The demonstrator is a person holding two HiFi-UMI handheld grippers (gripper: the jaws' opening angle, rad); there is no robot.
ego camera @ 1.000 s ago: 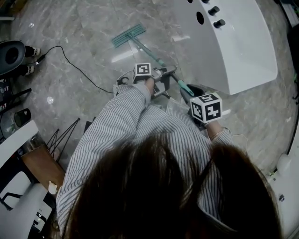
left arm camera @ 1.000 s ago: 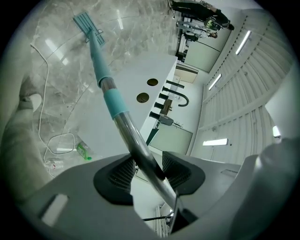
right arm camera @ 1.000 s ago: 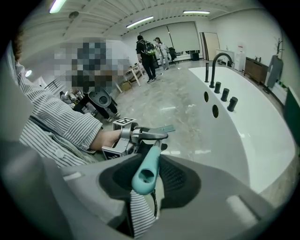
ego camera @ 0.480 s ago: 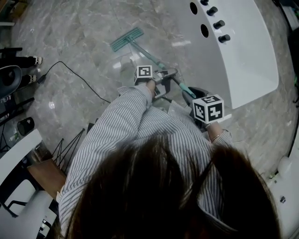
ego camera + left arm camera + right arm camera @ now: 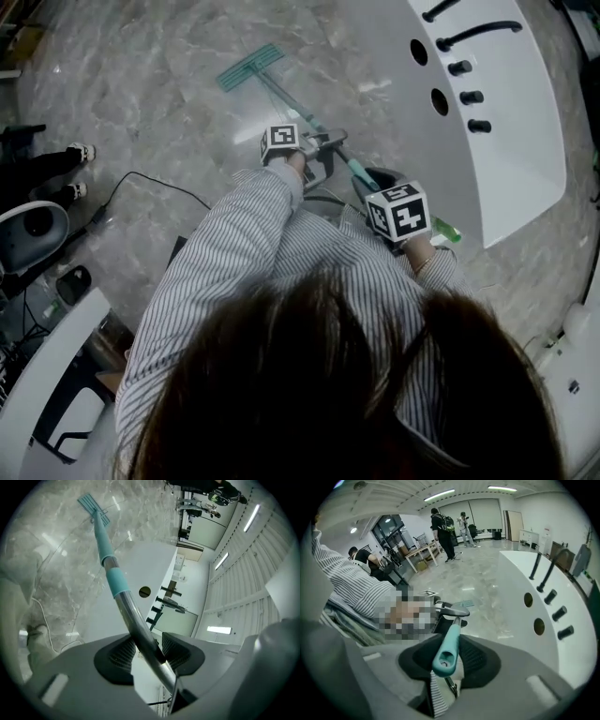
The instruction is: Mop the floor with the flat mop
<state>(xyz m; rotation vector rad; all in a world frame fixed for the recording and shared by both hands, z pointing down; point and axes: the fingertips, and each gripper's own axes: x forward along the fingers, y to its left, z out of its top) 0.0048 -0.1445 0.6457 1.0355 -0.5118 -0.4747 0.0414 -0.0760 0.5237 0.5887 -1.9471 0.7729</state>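
The flat mop has a teal head (image 5: pixel 250 67) lying on the grey marble floor (image 5: pixel 150 103), far from me. Its pole runs back towards my body. My left gripper (image 5: pixel 323 145) is shut on the metal part of the pole (image 5: pixel 140 630), below a teal sleeve (image 5: pixel 116 581); the mop head (image 5: pixel 93 508) shows at the top of the left gripper view. My right gripper (image 5: pixel 380 183) is shut on the teal handle end (image 5: pixel 447 651), which pokes out between its jaws. The left gripper (image 5: pixel 450 611) shows further along the pole in the right gripper view.
A large white tub-like fixture (image 5: pixel 497 122) with black knobs stands at the right, close to the pole. A black cable (image 5: pixel 159 178) crosses the floor at the left, near shoes (image 5: pixel 75 169) and dark equipment (image 5: pixel 33 225). People stand far off by desks (image 5: pixel 445 527).
The mop head has slid further away and slightly left across the floor. Both grippers moved with the pole. My view has shifted, so the white fixture and the cable sit lower in frame.
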